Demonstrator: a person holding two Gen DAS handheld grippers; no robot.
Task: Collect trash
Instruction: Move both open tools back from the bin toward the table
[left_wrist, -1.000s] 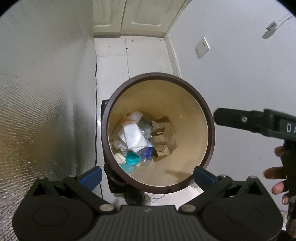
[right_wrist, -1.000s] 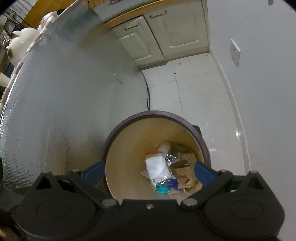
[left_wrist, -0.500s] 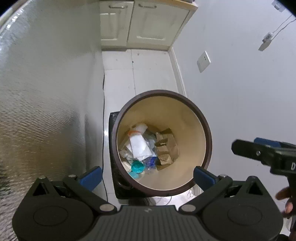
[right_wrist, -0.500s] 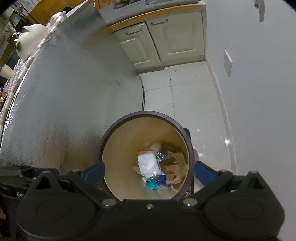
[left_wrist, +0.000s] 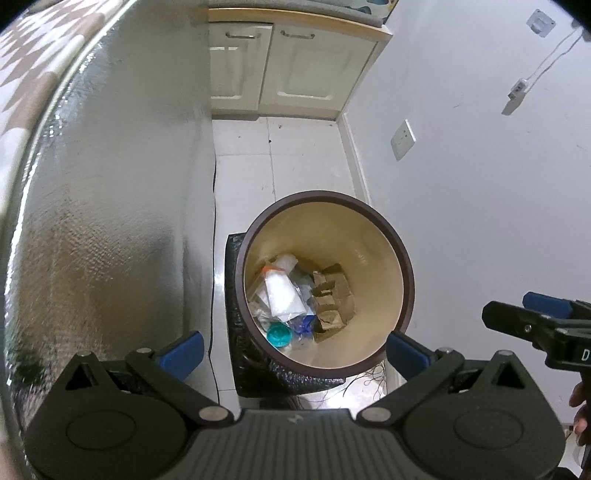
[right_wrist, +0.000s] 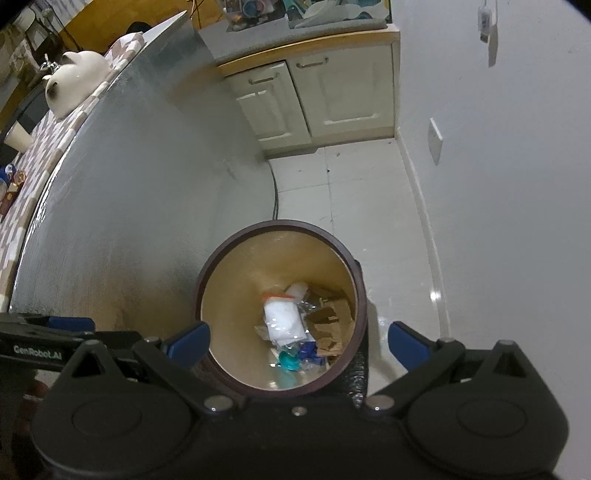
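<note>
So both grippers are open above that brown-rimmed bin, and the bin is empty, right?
Not quite: the bin is not empty. The left wrist view shows a white plastic bag, torn cardboard and a teal lid at its bottom. Both grippers are open above it.

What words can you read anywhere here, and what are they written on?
"GenRobot.AI": white print on the black left gripper, seen from the right wrist camera.
"D": a cut-off white letter on the black right gripper, seen from the left wrist camera.
Nothing on the trash in the round brown-rimmed bin is readable.
</note>
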